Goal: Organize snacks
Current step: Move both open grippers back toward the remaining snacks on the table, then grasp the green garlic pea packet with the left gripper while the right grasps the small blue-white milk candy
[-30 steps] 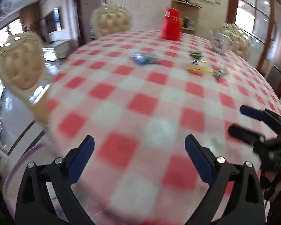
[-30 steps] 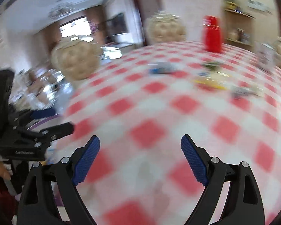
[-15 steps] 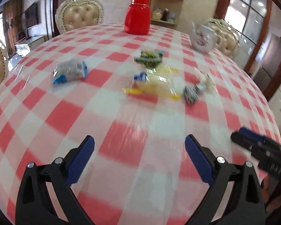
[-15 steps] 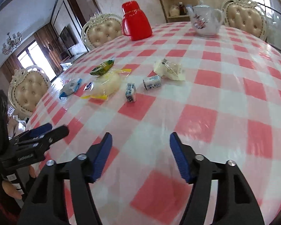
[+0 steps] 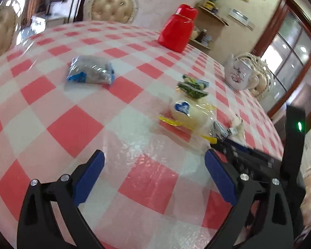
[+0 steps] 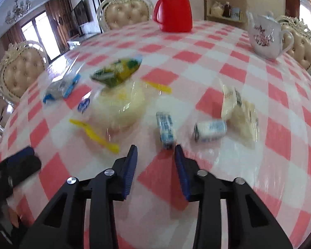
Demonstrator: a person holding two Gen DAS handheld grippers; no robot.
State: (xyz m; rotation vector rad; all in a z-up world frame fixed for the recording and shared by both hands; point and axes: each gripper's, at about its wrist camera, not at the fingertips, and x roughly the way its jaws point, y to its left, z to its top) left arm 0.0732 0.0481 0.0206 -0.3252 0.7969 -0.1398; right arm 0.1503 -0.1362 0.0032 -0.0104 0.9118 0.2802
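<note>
Right hand-held gripper (image 6: 156, 151) is closing, nothing between its jaws, just near of a small blue-white snack pack (image 6: 165, 129); left hand-held gripper (image 5: 154, 165) is wide open, empty over the counter (image 5: 76, 124).

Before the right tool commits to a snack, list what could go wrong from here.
1. The right tool is closing with nothing between its pads; the small blue-and-white wrapped snack lies just ahead, so it may shut empty.
2. The left tool hovers close by; they could collide.
</note>
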